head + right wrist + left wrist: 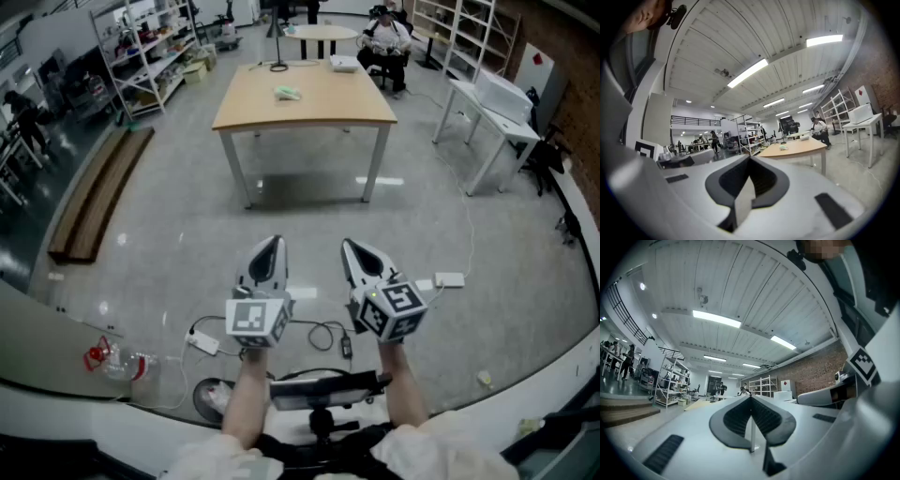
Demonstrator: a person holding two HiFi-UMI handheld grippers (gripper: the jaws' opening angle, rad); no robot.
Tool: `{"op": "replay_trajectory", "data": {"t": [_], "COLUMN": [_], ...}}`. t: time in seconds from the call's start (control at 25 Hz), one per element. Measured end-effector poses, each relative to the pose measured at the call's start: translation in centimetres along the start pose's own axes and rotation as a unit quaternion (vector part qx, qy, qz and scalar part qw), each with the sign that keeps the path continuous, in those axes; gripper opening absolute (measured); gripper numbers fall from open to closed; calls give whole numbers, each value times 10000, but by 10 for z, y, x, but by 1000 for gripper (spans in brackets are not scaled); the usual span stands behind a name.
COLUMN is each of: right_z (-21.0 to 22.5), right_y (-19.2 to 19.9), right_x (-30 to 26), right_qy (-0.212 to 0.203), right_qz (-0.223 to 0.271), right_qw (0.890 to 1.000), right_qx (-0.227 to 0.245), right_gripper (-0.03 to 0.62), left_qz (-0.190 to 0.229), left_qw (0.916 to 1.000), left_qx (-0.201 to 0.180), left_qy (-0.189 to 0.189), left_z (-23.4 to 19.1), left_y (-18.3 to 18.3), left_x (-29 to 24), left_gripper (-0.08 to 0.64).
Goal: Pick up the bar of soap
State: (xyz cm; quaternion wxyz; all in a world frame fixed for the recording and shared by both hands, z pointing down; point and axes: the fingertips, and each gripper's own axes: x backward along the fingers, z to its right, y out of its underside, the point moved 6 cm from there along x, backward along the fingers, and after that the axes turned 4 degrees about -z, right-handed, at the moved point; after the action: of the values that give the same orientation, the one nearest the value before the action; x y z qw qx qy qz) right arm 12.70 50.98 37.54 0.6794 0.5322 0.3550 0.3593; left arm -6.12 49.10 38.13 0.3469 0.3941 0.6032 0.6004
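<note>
Soap [288, 92] lies untouched on the table [356, 108], upper centre; my left gripper [271, 242] and right gripper [350, 245] are closed, empty, well short of it at lower centre, so everything remains

bar of soap [288, 92]; pale green; lying flat; on wooden table [328, 111]

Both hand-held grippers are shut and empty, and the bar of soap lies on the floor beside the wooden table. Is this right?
Not quite. The head view shows the bar of soap on top of the wooden table, not on the floor beside it. The rest holds: the left hand-held gripper and the right hand-held gripper are shut and empty.
</note>
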Motion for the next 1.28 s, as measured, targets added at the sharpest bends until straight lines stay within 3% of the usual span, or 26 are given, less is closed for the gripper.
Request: {"op": "replay_trajectory", "data": {"t": [0.4, 0.76, 0.92, 1.12, 1.28], "right_z": [22, 48, 61, 84, 122], "right_y": [-3, 13, 29, 33, 34], "right_x": [6, 7, 2, -40, -106], "right_qy": [132, -25, -89, -106, -42], "right_qz": [52, 8, -170, -399, -504], "right_qw": [9998, 9997, 9986, 9981, 9977], "right_qx": [-119, -247, -502, -454, -460], "right_gripper": [2, 3, 3, 3, 3], "left_qz": [27, 61, -142, -21, 39], "left_qw": [9999, 9998, 9993, 9985, 9979], "left_qx": [106, 192, 221, 450, 584], "left_qy": [-29, -4, -257, -313, -284], "left_z": [4, 14, 7, -27, -65], "left_y": [0, 16, 22, 35, 52], "left_x": [-11, -21, -28, -66, -135], "left_gripper": [12, 12, 12, 12, 12]}}
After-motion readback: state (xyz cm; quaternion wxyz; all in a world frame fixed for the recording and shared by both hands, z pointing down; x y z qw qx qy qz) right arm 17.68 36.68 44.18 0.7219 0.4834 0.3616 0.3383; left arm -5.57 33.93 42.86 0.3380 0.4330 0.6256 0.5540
